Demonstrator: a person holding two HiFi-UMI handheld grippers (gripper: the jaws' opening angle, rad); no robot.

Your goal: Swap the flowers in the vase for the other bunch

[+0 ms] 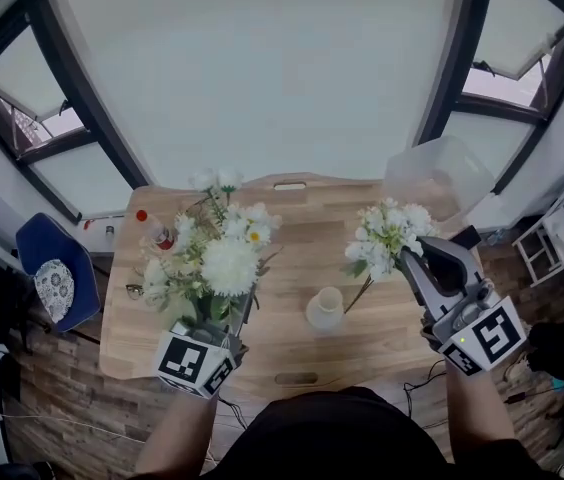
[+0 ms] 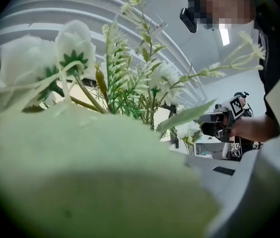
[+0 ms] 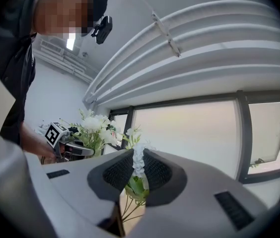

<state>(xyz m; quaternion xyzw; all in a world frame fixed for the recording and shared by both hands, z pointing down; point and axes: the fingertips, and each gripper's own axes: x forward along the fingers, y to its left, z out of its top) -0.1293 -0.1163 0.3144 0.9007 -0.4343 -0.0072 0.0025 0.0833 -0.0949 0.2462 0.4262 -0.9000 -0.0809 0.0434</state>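
Low in the left of the head view, my left gripper [image 1: 228, 320] is clamped on the stems of the large bunch [image 1: 224, 253]. White blooms and green sprays stand up out of the jaws, clear of the wooden table [image 1: 292, 223]. In the left gripper view a blurred green leaf [image 2: 95, 177] lies against the lens and covers my pads. I judge that grip from the head view, where the stems run down between the narrowly set jaws.

Toward the lower right of the head view, my right gripper [image 1: 410, 258] holds the small bunch [image 1: 390, 233] in the same way. In the right gripper view the ribbed pads [image 3: 114, 172] are drawn nearly together. A strip of white blossom and green leaf is pinched between them, and thin stems trail below. The heads of this bunch sit above and to the upper left of my fingertips, and one long stem slants down toward the table.

Between the two bunches, near the centre of the head view, the pale vase [image 1: 325, 309] stands upright on the table. It is apart from both grippers, and the slanting stem ends just to its right. Whether stem and vase touch I cannot tell.

A clear plastic tub [image 1: 440, 173] sits at the upper right corner of the table, and a blue chair [image 1: 57, 273] stands off its left edge.
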